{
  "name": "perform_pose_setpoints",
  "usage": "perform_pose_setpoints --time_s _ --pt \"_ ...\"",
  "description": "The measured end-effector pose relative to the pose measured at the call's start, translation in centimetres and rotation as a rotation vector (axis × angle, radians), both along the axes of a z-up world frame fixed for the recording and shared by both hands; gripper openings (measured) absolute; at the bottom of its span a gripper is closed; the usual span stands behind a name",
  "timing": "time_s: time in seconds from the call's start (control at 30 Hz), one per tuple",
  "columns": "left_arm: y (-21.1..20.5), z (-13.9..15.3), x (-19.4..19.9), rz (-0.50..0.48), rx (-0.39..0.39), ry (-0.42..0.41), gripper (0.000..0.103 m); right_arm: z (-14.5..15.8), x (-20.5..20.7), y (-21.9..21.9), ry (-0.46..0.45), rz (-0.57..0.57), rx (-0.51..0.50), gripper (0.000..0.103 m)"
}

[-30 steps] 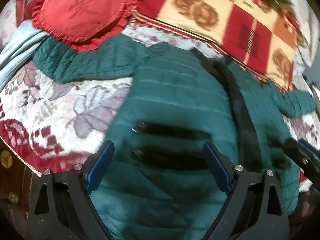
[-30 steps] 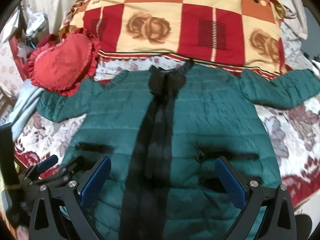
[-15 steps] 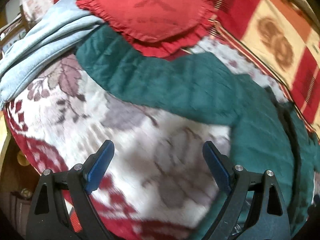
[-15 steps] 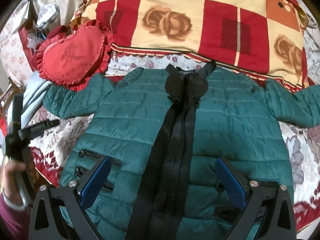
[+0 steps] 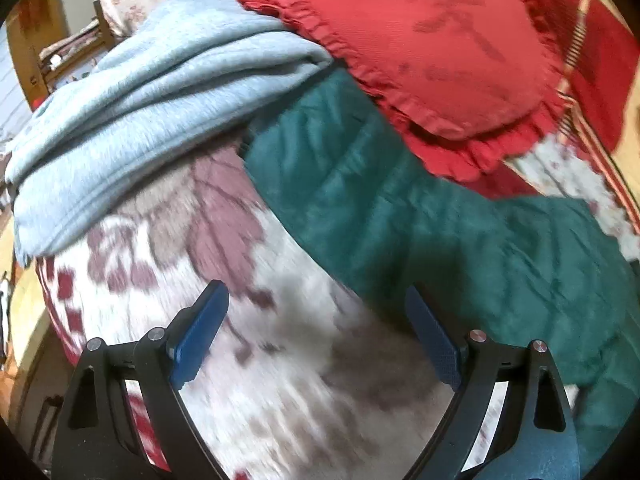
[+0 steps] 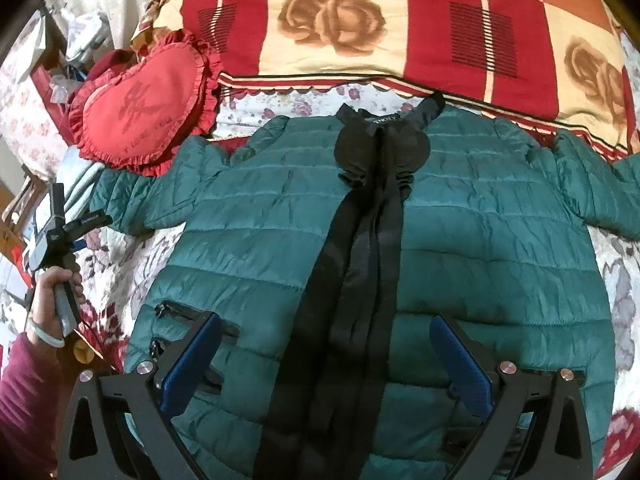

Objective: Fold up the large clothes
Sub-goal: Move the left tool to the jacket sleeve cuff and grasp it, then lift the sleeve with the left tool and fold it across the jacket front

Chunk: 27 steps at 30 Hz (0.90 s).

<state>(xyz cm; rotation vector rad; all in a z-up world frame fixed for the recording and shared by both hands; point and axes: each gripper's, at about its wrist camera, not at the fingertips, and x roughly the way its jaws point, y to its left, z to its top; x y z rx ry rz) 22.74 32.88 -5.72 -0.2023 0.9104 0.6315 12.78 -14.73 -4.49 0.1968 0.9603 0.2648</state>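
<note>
Holding my right gripper (image 6: 326, 354) over the hem of the green puffer jacket (image 6: 260, 248), jaws spread wide, gripping nothing. The jacket lies flat, front up, on the floral bedspread (image 6: 120, 252). My left gripper (image 5: 316, 334), likewise wide, hovers empty beside its sleeve (image 5: 360, 200); blur obscures contact. Beyond: heart cushion (image 6: 140, 104), checked quilt (image 6: 400, 20).

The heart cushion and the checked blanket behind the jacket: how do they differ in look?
The heart cushion is one plain red with a frilled edge; the checked blanket has red, cream and orange squares with brown roses. The cushion overlaps the green jacket at its sleeve; the blanket lies beyond the collar. Both contain red.
</note>
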Motion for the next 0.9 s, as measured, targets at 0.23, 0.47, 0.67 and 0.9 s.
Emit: perform_pose_setpoints --time_s 0.23,0.47,0.67,0.9 --pt "3.9 -0.4 3.1 0.108 0.032 0.0 0.09 -0.5 0.2 0.0 0.024 0.0 0.028 0.103" --pt "4.2 -1.4 5.7 0.107 0.105 0.025 0.09 -0.7 0.6 0.7 0.01 0.018 -0.015 0.103" --pt "3.7 -1.4 6.3 0.043 0.121 -0.001 0.055 -1.0 0.8 0.3 0.024 0.015 0.021 0.103" --pt "4.8 -0.4 5.0 -0.014 -0.093 -0.089 0.016 -1.3 0.3 -0.1 0.041 -0.006 0.071 0.103"
